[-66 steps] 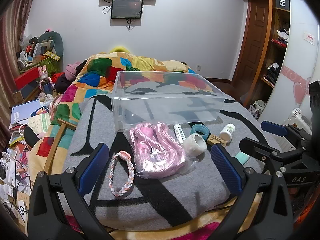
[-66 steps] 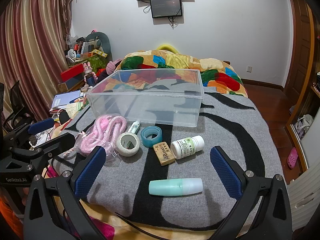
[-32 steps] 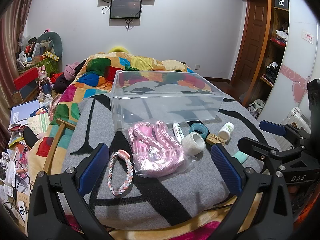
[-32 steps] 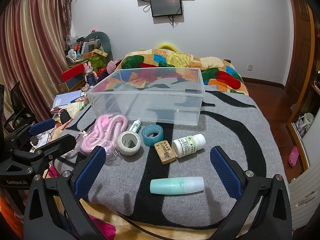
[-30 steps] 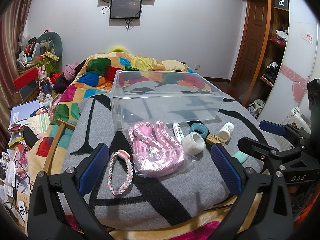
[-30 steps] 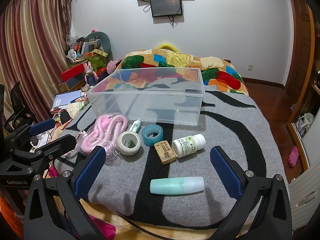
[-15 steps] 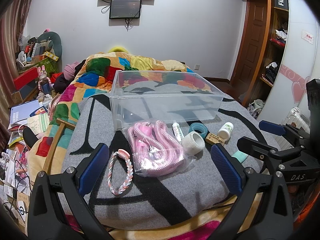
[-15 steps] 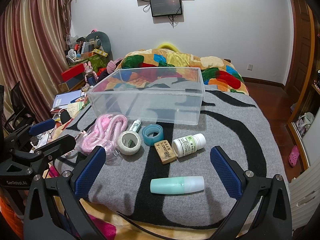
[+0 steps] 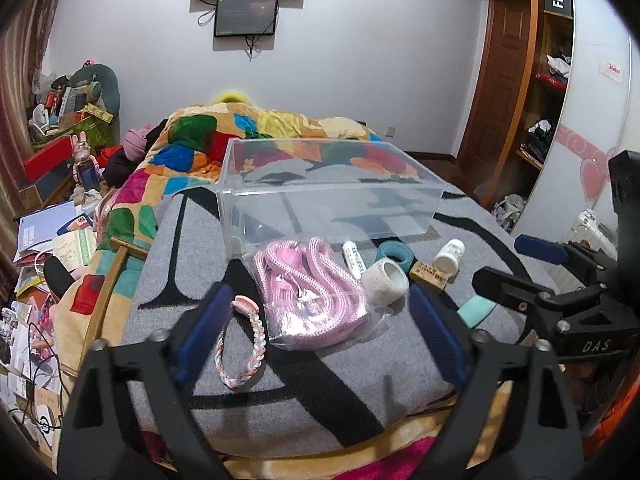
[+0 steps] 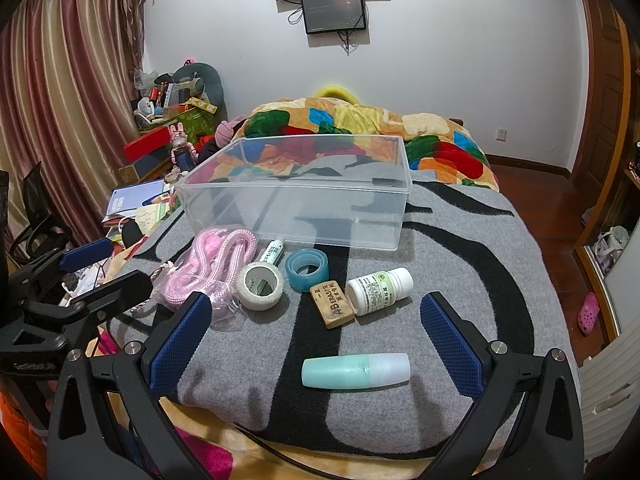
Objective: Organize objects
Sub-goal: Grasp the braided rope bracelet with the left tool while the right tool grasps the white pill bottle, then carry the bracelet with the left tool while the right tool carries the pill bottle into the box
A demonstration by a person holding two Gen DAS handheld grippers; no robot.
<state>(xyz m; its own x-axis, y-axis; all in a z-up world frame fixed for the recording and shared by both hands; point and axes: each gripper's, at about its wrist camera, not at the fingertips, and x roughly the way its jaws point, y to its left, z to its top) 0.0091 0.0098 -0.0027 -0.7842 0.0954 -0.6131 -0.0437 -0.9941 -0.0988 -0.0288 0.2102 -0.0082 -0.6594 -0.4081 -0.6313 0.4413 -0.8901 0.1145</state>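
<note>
A clear plastic bin (image 9: 320,196) (image 10: 304,200) stands empty on the grey blanket. In front of it lie a bagged pink rope (image 9: 312,280) (image 10: 216,264), a braided bracelet (image 9: 240,344), a small tube (image 9: 354,258) (image 10: 272,254), a white tape roll (image 9: 386,280) (image 10: 260,280), a blue tape roll (image 9: 394,252) (image 10: 307,270), an eraser (image 9: 430,278) (image 10: 332,304), a white pill bottle (image 9: 450,254) (image 10: 378,290) and a mint bottle (image 9: 474,310) (image 10: 356,370). My left gripper (image 9: 320,340) is open above the rope and bracelet. My right gripper (image 10: 314,344) is open above the mint bottle.
A colourful quilt (image 9: 248,136) is heaped behind the bin. Cluttered papers and boxes (image 9: 48,232) lie on the floor to the left. A wooden door and shelves (image 9: 532,100) stand on the right. The bed's near edge runs just under both grippers.
Both grippers have barely moved. The left view has shifted slightly closer to the rope and bracelet. No object has moved.
</note>
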